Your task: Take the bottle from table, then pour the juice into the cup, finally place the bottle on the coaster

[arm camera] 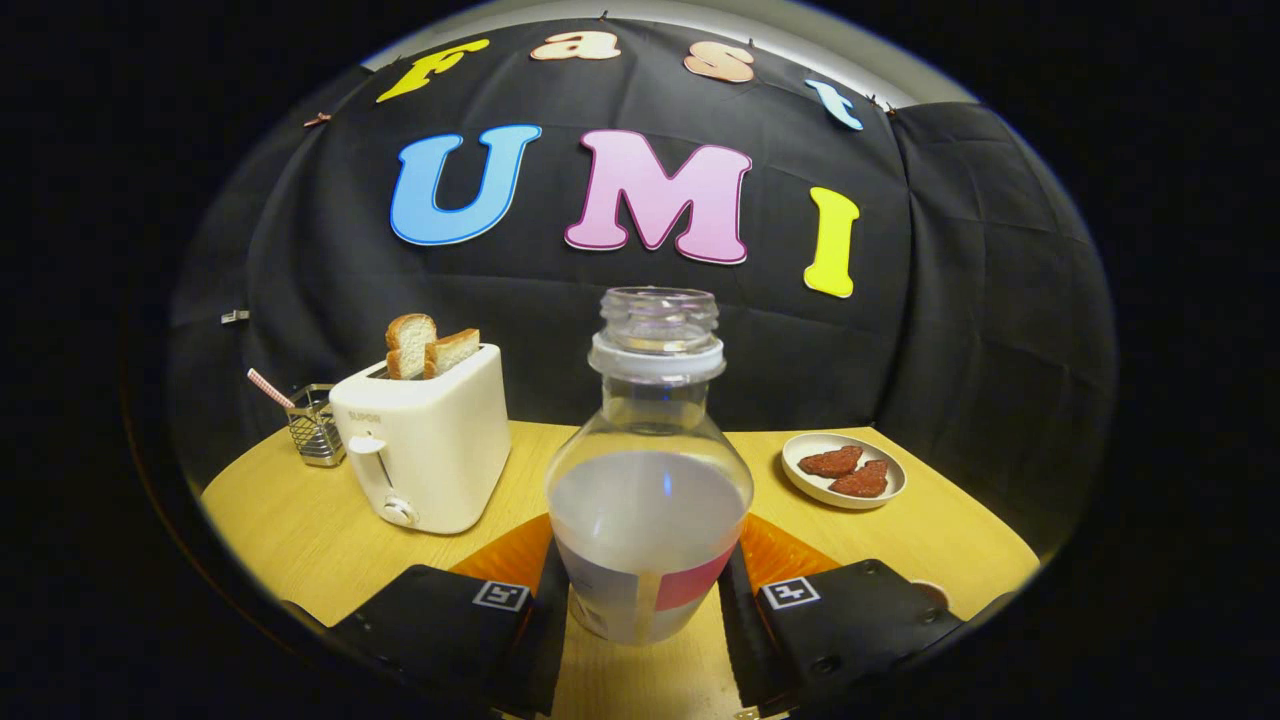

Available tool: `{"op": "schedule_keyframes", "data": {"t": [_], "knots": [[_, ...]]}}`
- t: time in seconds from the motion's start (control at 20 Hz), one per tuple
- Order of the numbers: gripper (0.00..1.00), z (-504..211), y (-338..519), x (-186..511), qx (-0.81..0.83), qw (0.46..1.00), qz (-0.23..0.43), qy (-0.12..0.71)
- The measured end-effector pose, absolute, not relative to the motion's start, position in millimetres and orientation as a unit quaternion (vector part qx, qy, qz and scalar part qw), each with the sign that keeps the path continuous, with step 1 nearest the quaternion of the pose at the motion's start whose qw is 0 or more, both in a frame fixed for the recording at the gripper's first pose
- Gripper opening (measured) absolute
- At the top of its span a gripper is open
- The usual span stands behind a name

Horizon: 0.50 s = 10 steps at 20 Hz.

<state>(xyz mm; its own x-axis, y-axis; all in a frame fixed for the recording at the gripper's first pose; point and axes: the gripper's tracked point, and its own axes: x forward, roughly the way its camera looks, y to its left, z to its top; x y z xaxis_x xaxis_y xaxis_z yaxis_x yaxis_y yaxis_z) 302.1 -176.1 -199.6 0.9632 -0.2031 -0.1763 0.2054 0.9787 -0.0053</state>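
- Two jaws of the gripper (645, 600) are seen flanking the clear plastic bottle (648, 470), uncapped and half full of pale juice; whether both press on it cannot be told.
- The bottle is stood upright over an orange coaster (515, 555) on the wooden desk (290, 520).
- Beyond, a white toaster (425, 450) holding bread slices (430, 348) and a small white plate (843, 470) are placed.

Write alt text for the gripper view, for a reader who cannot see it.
An uncapped bottle, part full of pale liquid, stands between the gripper fingers, which flank its base; whether they press it is unclear. An orange coaster lies under it on the table, with a toaster and a plate beyond.
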Motion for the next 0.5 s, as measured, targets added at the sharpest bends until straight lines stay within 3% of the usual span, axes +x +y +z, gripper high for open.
{"op": "schedule_keyframes", "data": {"t": [0.5], "knots": [[0.69,-232,-196,323,0.026,0.984,-0.134,0.114]]}}
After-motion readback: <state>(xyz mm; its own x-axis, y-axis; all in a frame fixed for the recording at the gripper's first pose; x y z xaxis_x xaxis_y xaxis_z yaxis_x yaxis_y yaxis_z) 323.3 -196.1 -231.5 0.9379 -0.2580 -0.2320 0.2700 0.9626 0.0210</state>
